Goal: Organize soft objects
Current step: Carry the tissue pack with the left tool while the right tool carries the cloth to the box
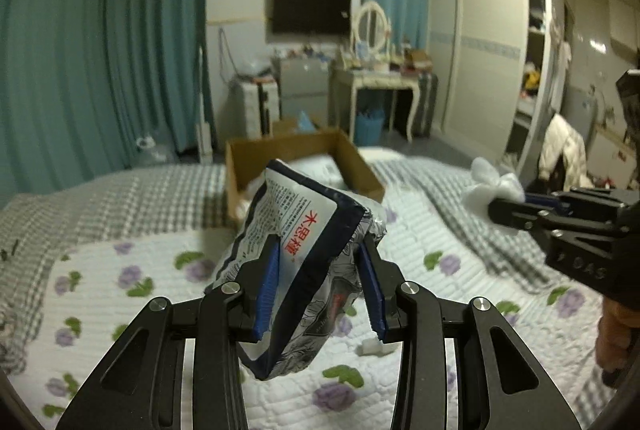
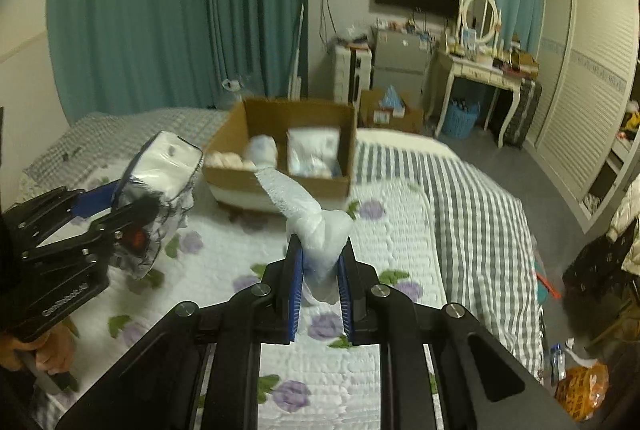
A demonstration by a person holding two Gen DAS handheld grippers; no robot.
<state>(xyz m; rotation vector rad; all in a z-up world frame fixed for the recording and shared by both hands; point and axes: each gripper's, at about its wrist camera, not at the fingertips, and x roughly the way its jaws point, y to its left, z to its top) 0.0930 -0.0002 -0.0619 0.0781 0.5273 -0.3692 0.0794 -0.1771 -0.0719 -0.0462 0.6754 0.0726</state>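
Note:
My left gripper point(image 1: 318, 250) is shut on a soft tissue pack point(image 1: 298, 230) with a dark blue and white wrapper and red characters, held above the flowered quilt point(image 1: 160, 290). It also shows in the right wrist view point(image 2: 164, 170) at the left. My right gripper point(image 2: 320, 250) is shut on a white crumpled plastic bag point(image 2: 316, 230) whose twisted tail points toward an open cardboard box point(image 2: 280, 186). The box point(image 1: 360, 166) stands on the bed ahead and holds white soft packs point(image 2: 314, 150). The bag shows at the right in the left wrist view point(image 1: 492, 186).
A grey checked blanket point(image 2: 472, 198) covers the bed's right side and far end. A small white scrap point(image 1: 374, 348) lies on the quilt. Teal curtains point(image 1: 120, 50), a dressing table point(image 1: 376, 78) and a wardrobe point(image 1: 492, 42) stand beyond the bed.

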